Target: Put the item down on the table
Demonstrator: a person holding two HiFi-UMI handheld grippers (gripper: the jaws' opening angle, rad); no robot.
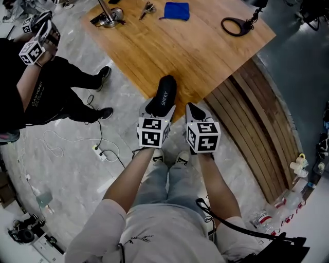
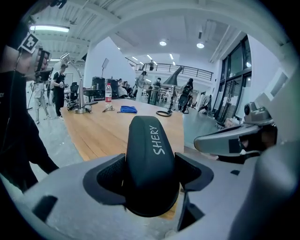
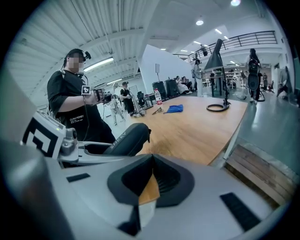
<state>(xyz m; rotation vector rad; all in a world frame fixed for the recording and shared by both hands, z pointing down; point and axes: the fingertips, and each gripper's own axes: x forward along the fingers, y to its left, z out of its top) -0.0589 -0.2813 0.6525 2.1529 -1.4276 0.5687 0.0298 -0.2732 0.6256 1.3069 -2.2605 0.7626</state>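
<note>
A black oblong case (image 1: 165, 92) printed "SHERY" sticks forward out of my left gripper (image 1: 160, 106), which is shut on its near end. In the head view the case lies over the near edge of the wooden table (image 1: 195, 51); whether it touches the wood I cannot tell. In the left gripper view the case (image 2: 150, 159) fills the gap between both pads of the left gripper (image 2: 149, 177). My right gripper (image 1: 196, 111) is just right of it, shut with nothing between its jaws; in its own view the right gripper (image 3: 152, 180) has the case (image 3: 125, 139) to its left.
Far across the table lie a blue cloth (image 1: 177, 11), a black looped strap (image 1: 234, 25), a metal stand base (image 1: 109, 19) and a small tool (image 1: 147, 8). A person in black (image 1: 46, 92) stands at the left. Wooden planks (image 1: 252, 128) lie on the floor at the right.
</note>
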